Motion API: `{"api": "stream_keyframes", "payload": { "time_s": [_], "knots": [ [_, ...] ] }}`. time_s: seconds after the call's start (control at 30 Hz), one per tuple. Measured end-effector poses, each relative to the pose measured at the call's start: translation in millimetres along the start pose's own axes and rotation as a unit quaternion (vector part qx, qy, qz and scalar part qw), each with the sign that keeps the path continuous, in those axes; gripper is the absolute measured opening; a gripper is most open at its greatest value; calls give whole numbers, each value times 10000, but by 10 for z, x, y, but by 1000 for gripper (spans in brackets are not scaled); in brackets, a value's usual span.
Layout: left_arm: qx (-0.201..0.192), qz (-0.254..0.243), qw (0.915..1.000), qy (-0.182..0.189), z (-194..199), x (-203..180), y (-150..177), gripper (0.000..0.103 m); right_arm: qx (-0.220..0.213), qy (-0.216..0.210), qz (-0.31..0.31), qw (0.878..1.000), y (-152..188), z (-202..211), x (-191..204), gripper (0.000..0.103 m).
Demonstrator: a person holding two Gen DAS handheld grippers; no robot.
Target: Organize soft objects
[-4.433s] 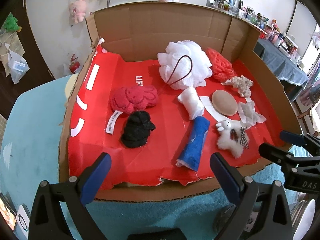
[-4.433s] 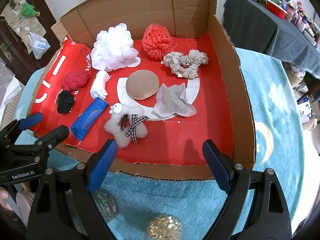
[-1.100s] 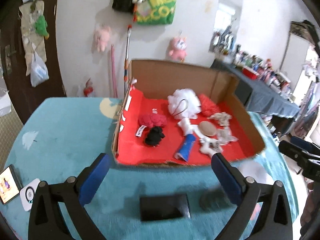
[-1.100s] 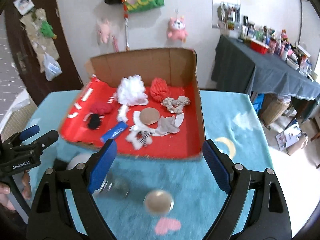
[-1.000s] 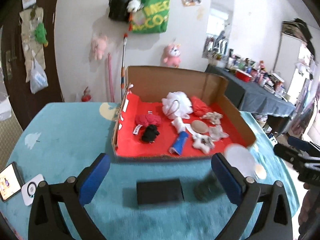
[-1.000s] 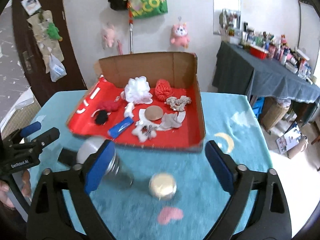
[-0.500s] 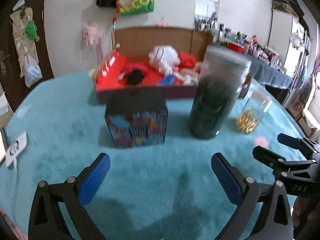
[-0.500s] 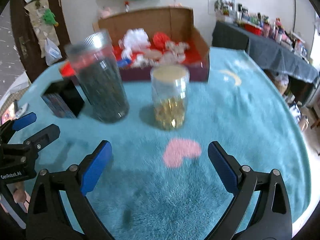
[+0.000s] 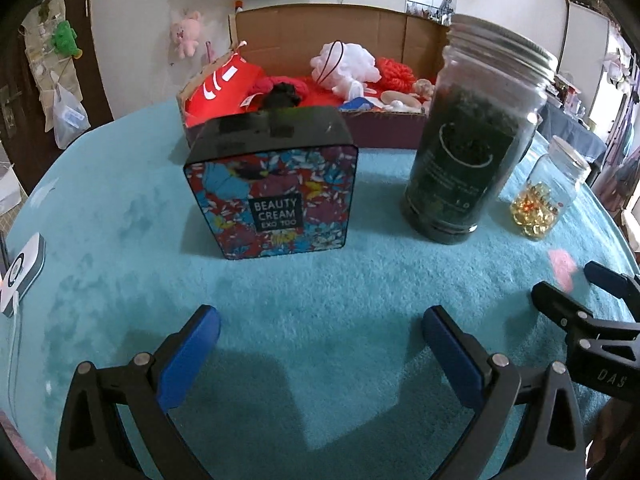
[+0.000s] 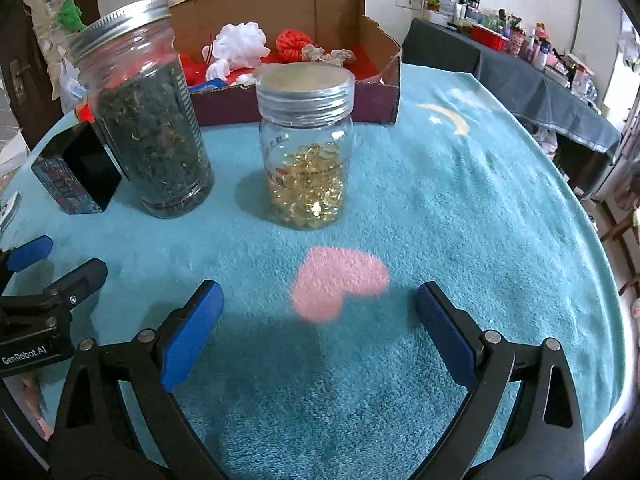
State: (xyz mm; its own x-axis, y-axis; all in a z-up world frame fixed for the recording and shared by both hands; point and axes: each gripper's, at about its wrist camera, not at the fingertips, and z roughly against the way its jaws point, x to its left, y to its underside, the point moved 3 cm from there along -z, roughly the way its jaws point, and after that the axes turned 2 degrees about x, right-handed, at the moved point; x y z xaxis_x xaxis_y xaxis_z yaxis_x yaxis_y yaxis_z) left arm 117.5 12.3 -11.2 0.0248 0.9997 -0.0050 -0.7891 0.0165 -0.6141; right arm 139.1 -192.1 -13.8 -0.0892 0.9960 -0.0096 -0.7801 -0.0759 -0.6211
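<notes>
A cardboard box (image 9: 320, 24) (image 10: 376, 44) with a red lining stands at the far side of the round table. Soft things lie in it: a white mesh puff (image 9: 346, 62) (image 10: 240, 46), a red knitted piece (image 9: 396, 72) (image 10: 290, 42), a black cloth (image 9: 282, 94), a beige rope piece (image 10: 328, 54). My left gripper (image 9: 320, 344) hovers open low over the teal cover at the near edge, holding nothing. My right gripper (image 10: 318, 320) is also open and empty, low over the pink heart patch (image 10: 338, 284). Each gripper shows at the side of the other's view.
Between the grippers and the box stand a flowered BEAUTY CREAM box (image 9: 274, 184) (image 10: 76, 172), a tall jar of dark leaves (image 9: 472, 148) (image 10: 148, 120) and a smaller jar of yellow capsules (image 9: 548, 196) (image 10: 306, 148). A white device (image 9: 22, 276) lies at the left edge.
Both grippers have pulled back from over the box and dropped low to the table's near edge. The jars and cream box now stand in front of them.
</notes>
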Motion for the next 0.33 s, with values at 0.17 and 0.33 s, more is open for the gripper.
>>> {"api": "stream_keyframes", "payload": {
  "time_s": [0.17,0.33],
  "knots": [
    [-9,16,10000,-33,-1,6,4,103,-16,12,-43,10000,16,5,1,100],
    [-14,21,10000,-30,2,9,7,103,-15,11,-40,10000,15,5,7,100]
  ]
}}
